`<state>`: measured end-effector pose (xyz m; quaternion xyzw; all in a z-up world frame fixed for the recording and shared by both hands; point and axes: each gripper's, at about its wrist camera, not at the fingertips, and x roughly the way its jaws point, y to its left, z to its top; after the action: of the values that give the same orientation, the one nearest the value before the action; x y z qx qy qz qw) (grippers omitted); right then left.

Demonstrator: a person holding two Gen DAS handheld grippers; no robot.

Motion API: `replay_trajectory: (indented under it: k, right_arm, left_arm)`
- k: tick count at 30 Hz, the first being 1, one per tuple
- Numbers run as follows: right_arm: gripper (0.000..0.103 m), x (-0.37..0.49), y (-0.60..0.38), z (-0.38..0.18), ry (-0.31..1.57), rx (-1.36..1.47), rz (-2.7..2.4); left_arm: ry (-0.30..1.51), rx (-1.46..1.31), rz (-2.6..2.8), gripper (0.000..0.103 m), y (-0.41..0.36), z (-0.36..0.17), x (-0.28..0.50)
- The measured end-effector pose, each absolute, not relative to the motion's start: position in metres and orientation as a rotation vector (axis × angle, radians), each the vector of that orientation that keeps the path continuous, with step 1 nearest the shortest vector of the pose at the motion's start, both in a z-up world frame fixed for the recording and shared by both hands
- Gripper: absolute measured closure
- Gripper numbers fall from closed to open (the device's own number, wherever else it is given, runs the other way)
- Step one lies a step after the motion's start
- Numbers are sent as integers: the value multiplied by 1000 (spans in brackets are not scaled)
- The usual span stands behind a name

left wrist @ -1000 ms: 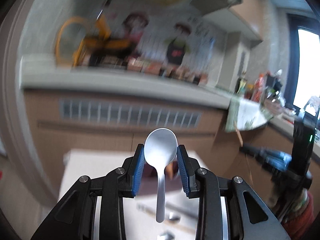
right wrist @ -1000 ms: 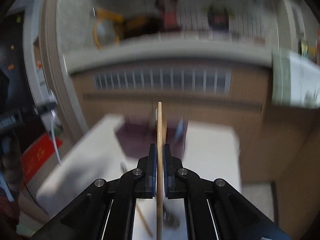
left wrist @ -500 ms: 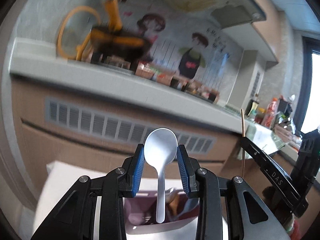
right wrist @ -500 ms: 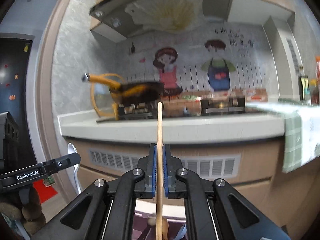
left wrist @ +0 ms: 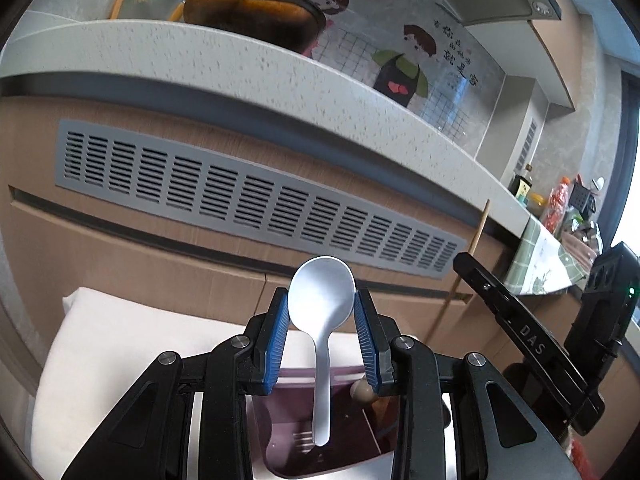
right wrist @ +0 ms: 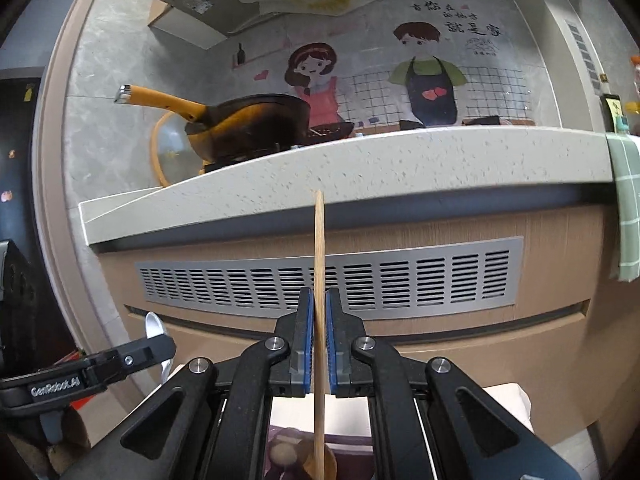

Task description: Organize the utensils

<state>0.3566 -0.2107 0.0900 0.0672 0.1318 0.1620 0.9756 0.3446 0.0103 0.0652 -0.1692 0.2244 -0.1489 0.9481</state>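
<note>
My left gripper (left wrist: 321, 316) is shut on a white plastic spoon (left wrist: 321, 344), bowl up, handle hanging down over a purple utensil holder (left wrist: 340, 446) on the white table (left wrist: 120, 344). My right gripper (right wrist: 319, 332) is shut on a wooden chopstick (right wrist: 319, 280), held upright above the same purple holder (right wrist: 280, 446), where a round-ended wooden utensil (right wrist: 282, 453) stands. The right gripper and its chopstick also show at the right of the left wrist view (left wrist: 478, 232). The left gripper and spoon tip show at the left of the right wrist view (right wrist: 154, 326).
A kitchen counter (right wrist: 360, 164) with a grey vent panel (right wrist: 332, 280) stands close behind the table. An orange-handled pan (right wrist: 248, 124) sits on the counter. A green cloth (right wrist: 626, 200) hangs off its right end. Bottles (left wrist: 556, 204) stand at far right.
Both grippers have moved forward and tilted up with their utensils. The counter front now fills the views. The purple holder has dropped to the bottom edge, below the spoon and chopstick.
</note>
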Motion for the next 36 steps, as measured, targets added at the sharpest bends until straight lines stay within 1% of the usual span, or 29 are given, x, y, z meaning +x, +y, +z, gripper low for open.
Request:
replay_trajectory:
  k: [4, 5, 7, 8, 9, 10, 13, 16, 20, 23, 27, 28, 32, 36]
  right_arm:
    - [97, 352, -215, 76, 303, 130, 323]
    - [95, 351, -216, 72, 320, 124, 330]
    - [95, 351, -219, 59, 424, 115, 365]
    - [90, 350, -221, 54, 467, 112, 369]
    - [85, 348, -224, 51, 495, 107, 367]
    - [83, 344, -227, 49, 506, 100, 364]
    - [83, 320, -242, 47, 503, 73, 345]
    - [81, 293, -254, 47, 507, 61, 325]
    - [79, 258, -263, 43, 528, 28, 313]
    - [79, 235, -265, 38, 564, 18, 320]
    - [78, 204, -268, 15, 673, 4, 375]
    - [78, 196, -268, 6, 700, -10, 377]
    - [78, 169, -270, -22, 778, -20, 401]
    - [78, 153, -278, -43, 833, 11, 389]
  left_arm:
    - [495, -338, -338, 69, 3, 48, 348]
    - [520, -336, -353, 68, 0, 42, 351]
    - [589, -334, -383, 67, -5, 29, 357]
    - [611, -335, -387, 67, -6, 24, 358]
    - [611, -339, -380, 67, -4, 24, 356]
    - [594, -341, -366, 65, -1, 26, 350]
    - [545, -318, -345, 59, 8, 40, 328]
    - [524, -263, -318, 59, 14, 50, 304]
    - [560, -238, -313, 59, 22, 46, 273]
    - [630, -191, -375, 59, 17, 31, 249]
    - [837, -12, -576, 59, -12, -16, 219]
    - [862, 28, -606, 59, -18, -25, 212]
    - [915, 185, -702, 59, -40, -55, 178]
    - [944, 256, -679, 59, -52, -69, 172]
